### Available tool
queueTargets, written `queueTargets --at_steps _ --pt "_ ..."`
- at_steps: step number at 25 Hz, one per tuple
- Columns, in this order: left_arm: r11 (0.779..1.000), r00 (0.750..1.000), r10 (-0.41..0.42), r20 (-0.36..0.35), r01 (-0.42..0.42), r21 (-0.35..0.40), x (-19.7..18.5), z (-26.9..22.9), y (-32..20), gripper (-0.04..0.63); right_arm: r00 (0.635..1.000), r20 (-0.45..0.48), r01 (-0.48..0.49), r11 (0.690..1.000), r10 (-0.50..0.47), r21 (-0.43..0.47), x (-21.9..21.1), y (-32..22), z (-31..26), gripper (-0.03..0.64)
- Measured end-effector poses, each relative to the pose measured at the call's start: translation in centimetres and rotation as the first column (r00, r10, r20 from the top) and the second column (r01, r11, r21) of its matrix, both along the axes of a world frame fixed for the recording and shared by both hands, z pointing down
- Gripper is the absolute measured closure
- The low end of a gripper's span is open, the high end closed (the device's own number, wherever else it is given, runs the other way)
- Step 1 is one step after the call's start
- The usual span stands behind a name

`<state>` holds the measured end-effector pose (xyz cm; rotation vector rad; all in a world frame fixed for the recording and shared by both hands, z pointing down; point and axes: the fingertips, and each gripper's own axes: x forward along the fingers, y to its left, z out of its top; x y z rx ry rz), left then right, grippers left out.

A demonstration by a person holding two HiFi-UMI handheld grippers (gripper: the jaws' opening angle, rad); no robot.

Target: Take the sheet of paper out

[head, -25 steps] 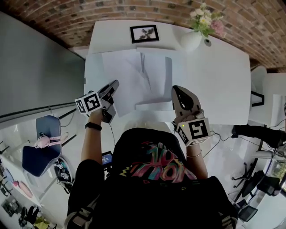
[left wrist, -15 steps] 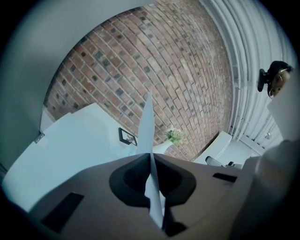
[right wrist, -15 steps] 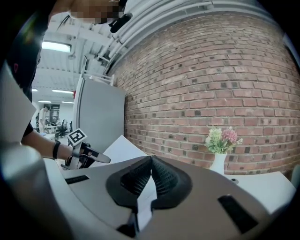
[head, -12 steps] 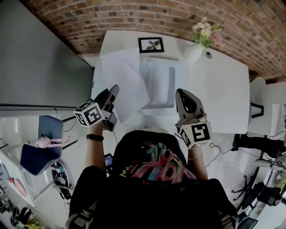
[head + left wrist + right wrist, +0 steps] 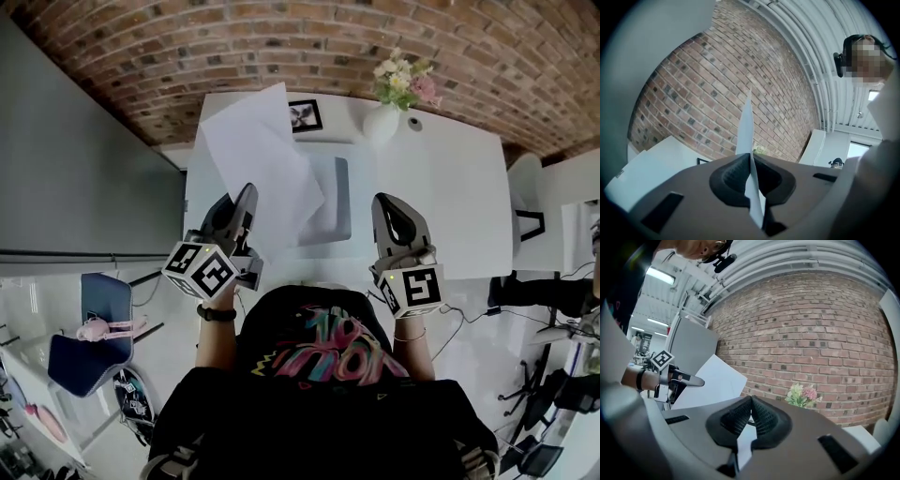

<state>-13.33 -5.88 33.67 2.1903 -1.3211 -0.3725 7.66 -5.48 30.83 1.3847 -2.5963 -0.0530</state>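
A white sheet of paper (image 5: 255, 155) hangs in the air over the left part of the white table (image 5: 450, 187), pinched by its lower edge in my left gripper (image 5: 247, 194). In the left gripper view the sheet (image 5: 746, 126) stands edge-on out of the closed pads of that gripper (image 5: 750, 158). A grey-edged folder (image 5: 330, 202) lies flat on the table just right of the sheet. My right gripper (image 5: 385, 200) hovers at the folder's right side; its pads meet at the tip (image 5: 751, 398) and nothing sticks out of them. From that view the raised sheet (image 5: 712, 380) and my left gripper (image 5: 696, 379) show at the left.
A white vase of flowers (image 5: 384, 117) and a small framed picture (image 5: 305, 114) stand at the table's far edge against the brick wall (image 5: 525, 56). A grey panel (image 5: 75, 178) borders the table on the left. A blue chair (image 5: 84, 328) stands lower left.
My left gripper has risen and carried the sheet up off the table, clear of the folder. My right gripper has lifted slightly and stays shut.
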Motion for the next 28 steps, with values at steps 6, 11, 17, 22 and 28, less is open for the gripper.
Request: queueTargets --at_steps 6,11,17,22,28 --pt "0.995 0.988 -0.037 0.147 0.024 0.093 2.9 -3.2 -1.3 0.572 0.996 0.014 -0.084 0.995 0.084 0.049 3.3 -0.7 -1.8 0.597" --pt "0.979 0.951 -0.069 0.302 0.006 0.205 5.3 -5.0 -1.0 0.572 0.992 0.013 -0.125 0.989 0.124 0.084 5.5 -0.6 -2.7 0.597" --pt "0.961 0.888 -0.115 0.445 -0.014 0.277 6.8 -5.7 -0.3 0.572 0.989 0.01 -0.146 0.984 0.146 0.102 7.2 -0.3 -2.9 0.597" --pt "0.965 0.864 -0.124 0.488 -0.009 0.261 7.0 -5.4 -0.1 0.572 0.991 0.015 -0.137 0.986 0.136 0.095 7.4 -0.5 -2.9 0.597" --pt "0.971 0.864 -0.11 0.491 -0.011 0.238 7.3 -4.3 -0.5 0.572 0.993 0.044 -0.116 0.989 0.112 0.094 7.3 -0.8 -2.7 0.597"
